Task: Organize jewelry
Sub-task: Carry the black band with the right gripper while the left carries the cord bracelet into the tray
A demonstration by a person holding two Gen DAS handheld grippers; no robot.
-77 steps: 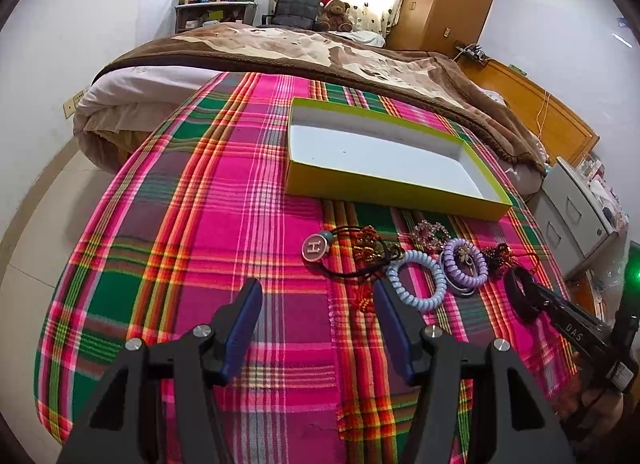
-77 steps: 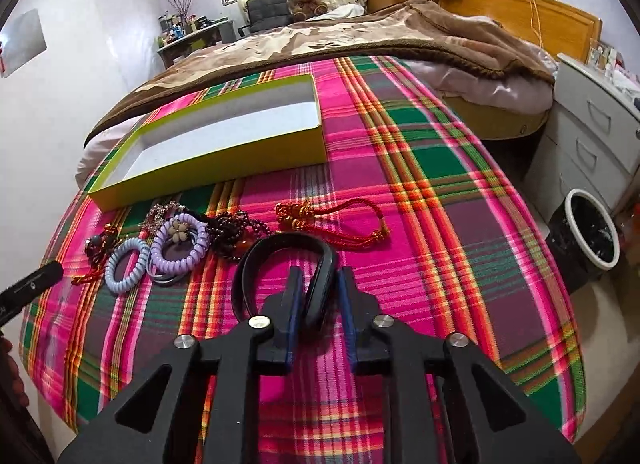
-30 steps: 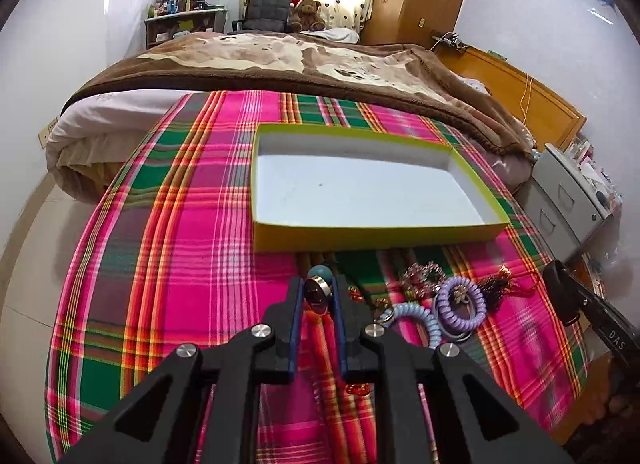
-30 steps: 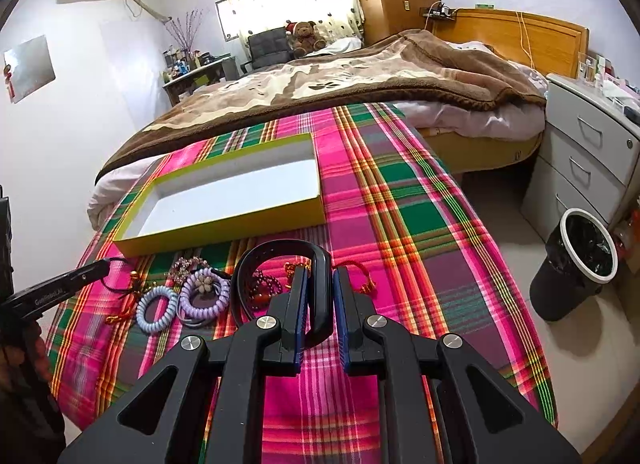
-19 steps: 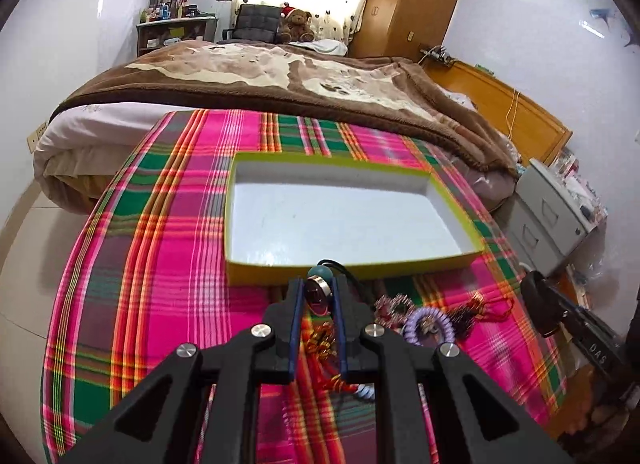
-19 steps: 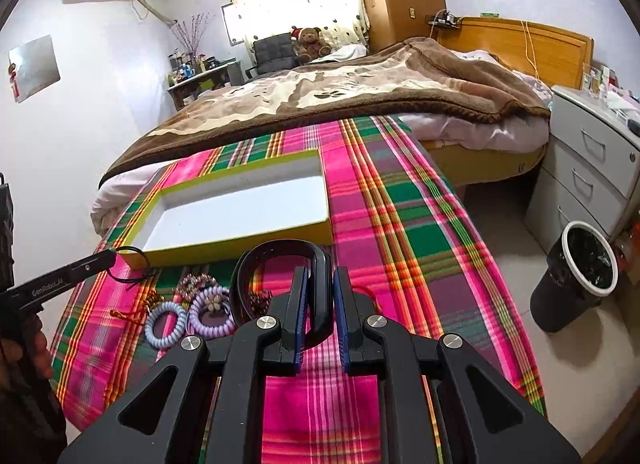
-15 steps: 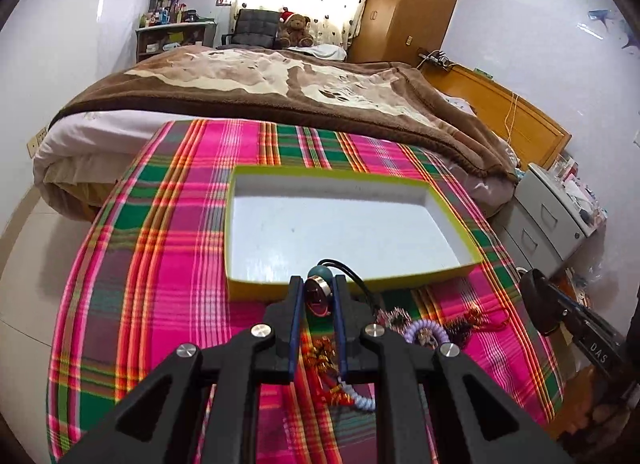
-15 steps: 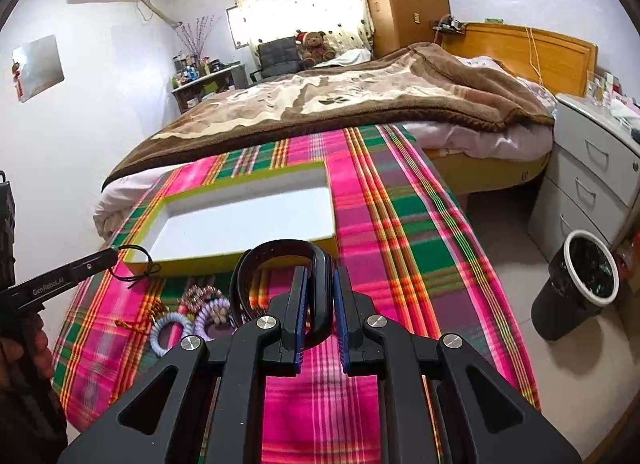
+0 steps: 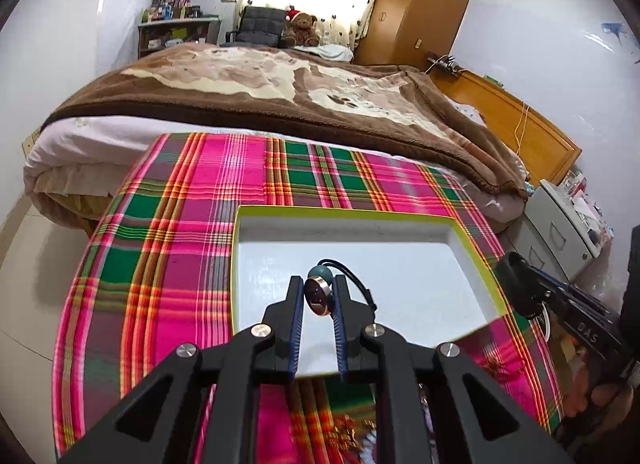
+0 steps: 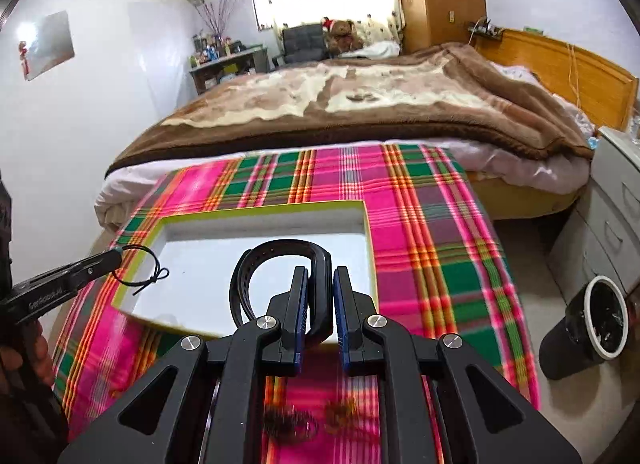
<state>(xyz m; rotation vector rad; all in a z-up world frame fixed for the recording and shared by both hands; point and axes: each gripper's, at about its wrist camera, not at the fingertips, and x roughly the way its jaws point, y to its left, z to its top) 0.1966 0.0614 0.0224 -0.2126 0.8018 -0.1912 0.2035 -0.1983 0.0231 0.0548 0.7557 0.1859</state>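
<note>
The white floor of the shallow yellow-rimmed cardboard box (image 9: 400,260) is lying bare and open from above; only its low walls are bordering it, with pink-green plaid cloth (image 9: 168,248) lying flat around.

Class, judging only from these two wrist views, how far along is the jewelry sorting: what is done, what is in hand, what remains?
Done: nothing; the green-rimmed tray shows only bare white floor.

In hand: the left gripper pinches a round pendant on a black cord, and the right gripper grips a black band, both over the tray.

Left: releasing both, then the blurred pieces on the plaid cloth.
</note>
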